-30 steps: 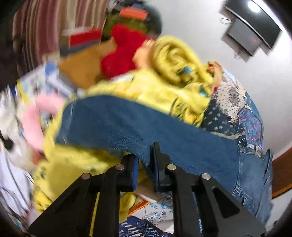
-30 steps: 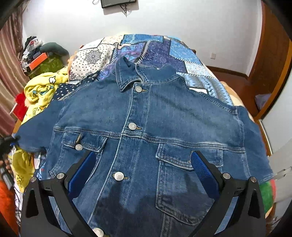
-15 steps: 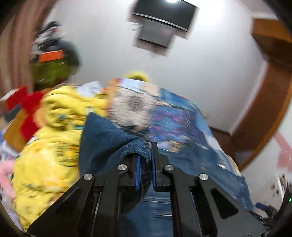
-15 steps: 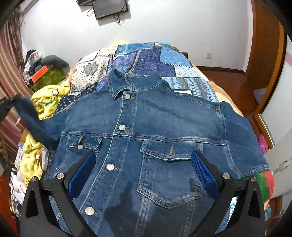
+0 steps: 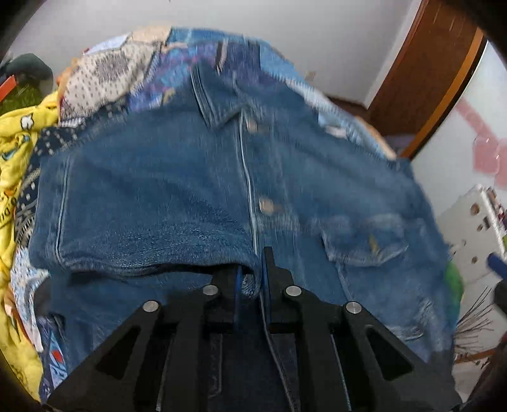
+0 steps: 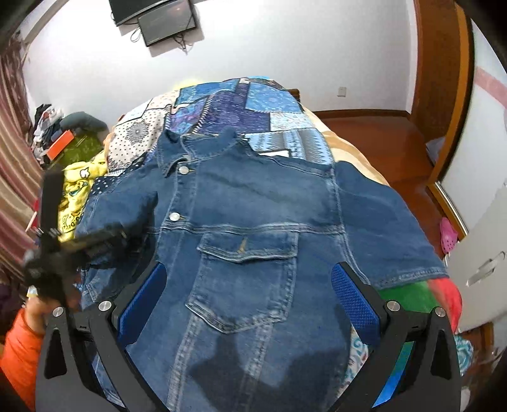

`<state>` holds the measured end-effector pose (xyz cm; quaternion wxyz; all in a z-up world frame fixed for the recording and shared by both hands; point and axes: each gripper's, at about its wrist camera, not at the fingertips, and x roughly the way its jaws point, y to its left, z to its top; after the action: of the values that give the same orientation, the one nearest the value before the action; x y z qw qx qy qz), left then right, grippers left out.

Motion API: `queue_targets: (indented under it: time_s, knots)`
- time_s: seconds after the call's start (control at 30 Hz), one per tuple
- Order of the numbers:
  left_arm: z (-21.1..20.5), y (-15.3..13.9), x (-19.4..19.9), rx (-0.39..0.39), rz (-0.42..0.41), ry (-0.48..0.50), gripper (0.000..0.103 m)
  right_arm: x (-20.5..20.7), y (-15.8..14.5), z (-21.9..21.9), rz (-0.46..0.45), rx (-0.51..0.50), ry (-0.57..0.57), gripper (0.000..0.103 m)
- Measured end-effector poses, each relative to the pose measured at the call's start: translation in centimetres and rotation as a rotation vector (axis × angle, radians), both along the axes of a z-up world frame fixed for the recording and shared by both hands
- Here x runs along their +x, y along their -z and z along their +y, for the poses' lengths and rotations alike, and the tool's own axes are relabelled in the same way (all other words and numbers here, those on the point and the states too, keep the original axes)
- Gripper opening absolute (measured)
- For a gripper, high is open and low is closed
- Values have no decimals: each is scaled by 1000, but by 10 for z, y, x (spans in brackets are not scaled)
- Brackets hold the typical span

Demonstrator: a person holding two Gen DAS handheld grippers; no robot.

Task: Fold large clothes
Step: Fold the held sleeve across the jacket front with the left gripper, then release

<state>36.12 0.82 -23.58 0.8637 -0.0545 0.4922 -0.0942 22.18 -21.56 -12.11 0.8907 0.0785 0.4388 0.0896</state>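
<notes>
A blue denim jacket (image 6: 253, 228) lies front up on the bed, collar at the far end; it also fills the left wrist view (image 5: 285, 177). My left gripper (image 5: 252, 282) is shut on the cuff of the jacket's left sleeve (image 5: 152, 228) and holds it folded over the jacket's front. From the right wrist view the left gripper (image 6: 104, 237) shows blurred over the jacket's left side. My right gripper (image 6: 248, 301) is open and empty above the jacket's lower front. The right sleeve (image 6: 386, 228) lies spread out.
A blue patchwork quilt (image 6: 247, 107) covers the bed. A yellow printed blanket (image 6: 76, 190) lies bunched at the left. A wooden door frame (image 6: 443, 95) and white cabinet (image 6: 481, 247) stand at the right. A wall screen (image 6: 158, 19) hangs beyond the bed.
My left gripper has carried the left sleeve from out at the bed's left side up and over onto the jacket's front. My right gripper has drawn back slightly and stays open.
</notes>
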Motion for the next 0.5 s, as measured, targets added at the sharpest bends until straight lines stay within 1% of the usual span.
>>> queue_targets:
  time_s: [0.1, 0.13, 0.17, 0.2, 0.23, 0.27, 0.33, 0.43, 0.5]
  knots:
    - [-1, 8, -6, 29, 24, -3, 11, -4, 0, -6, 5, 12, 9, 103]
    - [2, 7, -9, 24, 31, -7, 17, -4, 0, -7, 3, 12, 10, 103]
    - [4, 7, -12, 5, 37, -9, 26, -4, 1, -8, 3, 10, 9, 103]
    - [11, 4, -17, -33, 47, -14, 33, -5, 1, -7, 6, 4, 6, 103]
    - [14, 1, -18, -54, 50, -22, 50, -5, 1, -7, 7, -1, 3, 103]
    - [20, -4, -23, -76, 38, -40, 61, -4, 2, -6, 7, -5, 0, 103]
    - [36, -18, -33, -95, -21, -78, 66, -4, 2, -4, 3, -9, -4, 103]
    - [62, -32, -39, -104, -66, -136, 76, -3, 3, 0, 5, -7, -13, 103]
    - [85, -36, -40, -116, -89, -203, 79, -2, 5, 4, 4, -6, -21, 103]
